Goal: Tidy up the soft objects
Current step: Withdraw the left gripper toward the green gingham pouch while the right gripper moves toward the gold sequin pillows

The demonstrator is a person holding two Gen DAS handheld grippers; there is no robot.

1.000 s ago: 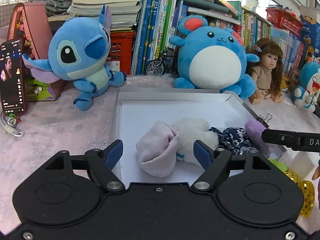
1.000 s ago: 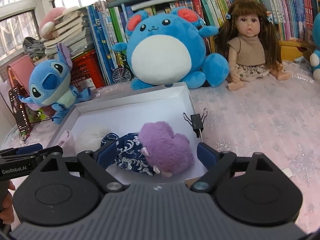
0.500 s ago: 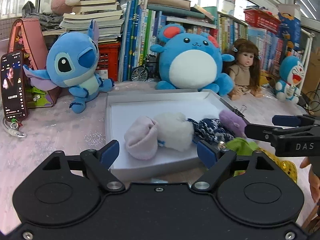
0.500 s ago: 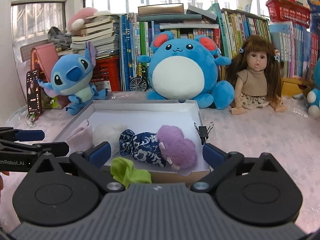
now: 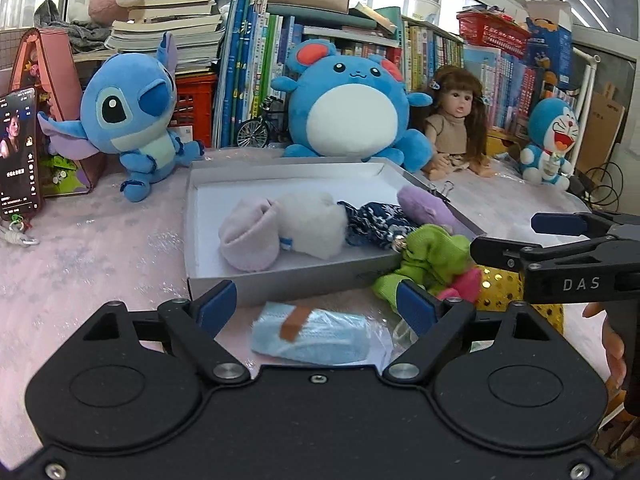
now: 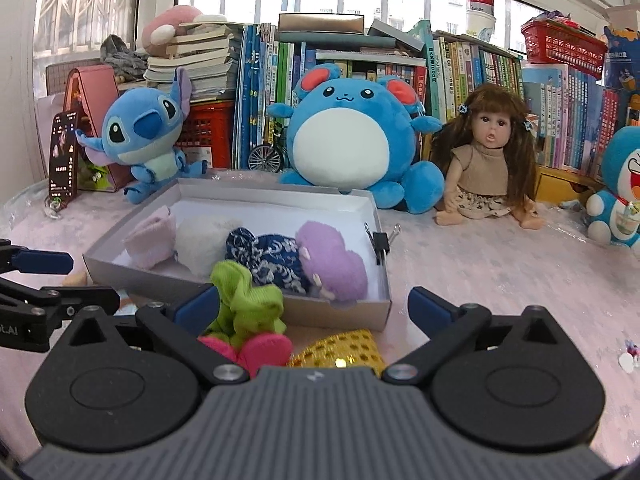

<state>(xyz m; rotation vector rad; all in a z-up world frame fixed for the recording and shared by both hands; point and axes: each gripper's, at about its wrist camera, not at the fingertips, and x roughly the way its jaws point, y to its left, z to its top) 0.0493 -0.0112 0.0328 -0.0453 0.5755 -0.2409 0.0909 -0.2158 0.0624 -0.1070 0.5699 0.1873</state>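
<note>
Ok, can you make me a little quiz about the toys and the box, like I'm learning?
1. True or false: the purple plush lies inside the white box.
2. Which soft thing is outside the box, right by its near wall? A) the white fluffy toy B) the green cloth C) the pale pink sock
3. Fill in: the blue face mask lies on the table between the fingers of the ____ gripper.

Key: 1 true; 2 B; 3 left.
</note>
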